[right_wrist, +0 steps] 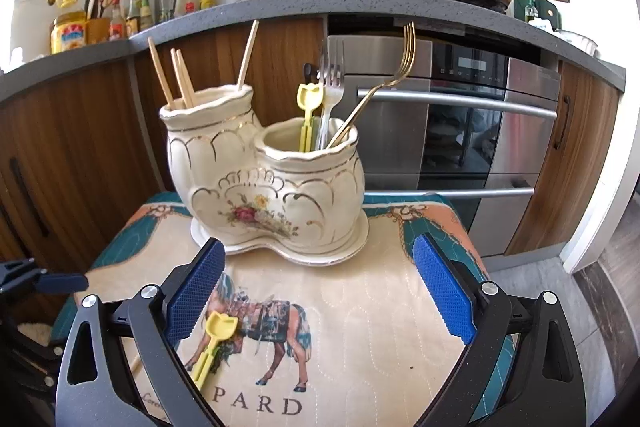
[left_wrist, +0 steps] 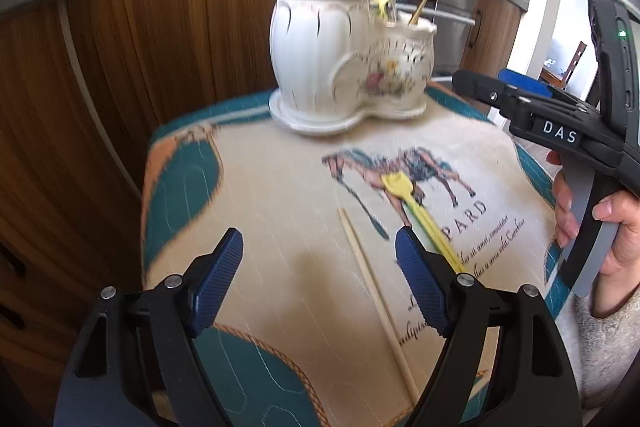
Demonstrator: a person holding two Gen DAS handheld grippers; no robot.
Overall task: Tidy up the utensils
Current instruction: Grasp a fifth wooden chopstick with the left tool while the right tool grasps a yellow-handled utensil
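Note:
A white ceramic double utensil holder (right_wrist: pixel 276 195) (left_wrist: pixel 344 63) stands at the far end of a horse-print mat (right_wrist: pixel 360 327) (left_wrist: pixel 280 187). Its tall pot holds several chopsticks (right_wrist: pixel 182 77); its low pot holds a yellow plastic fork (right_wrist: pixel 309 115), a silver fork (right_wrist: pixel 332 83) and a gold fork (right_wrist: pixel 384 75). On the mat lie another yellow plastic fork (right_wrist: pixel 214 345) (left_wrist: pixel 416 207) and one wooden chopstick (left_wrist: pixel 376 299). My left gripper (left_wrist: pixel 320 267) is open and empty above the mat, the chopstick between its fingers. My right gripper (right_wrist: pixel 316 291) is open and empty, facing the holder; it also shows in the left wrist view (left_wrist: pixel 464 79).
The mat covers a small table in front of wooden cabinets (right_wrist: pixel 60 167) and a steel oven (right_wrist: pixel 452 131). The counter (right_wrist: pixel 360 7) above carries pans and bottles. Floor (right_wrist: pixel 560 307) lies to the right of the table.

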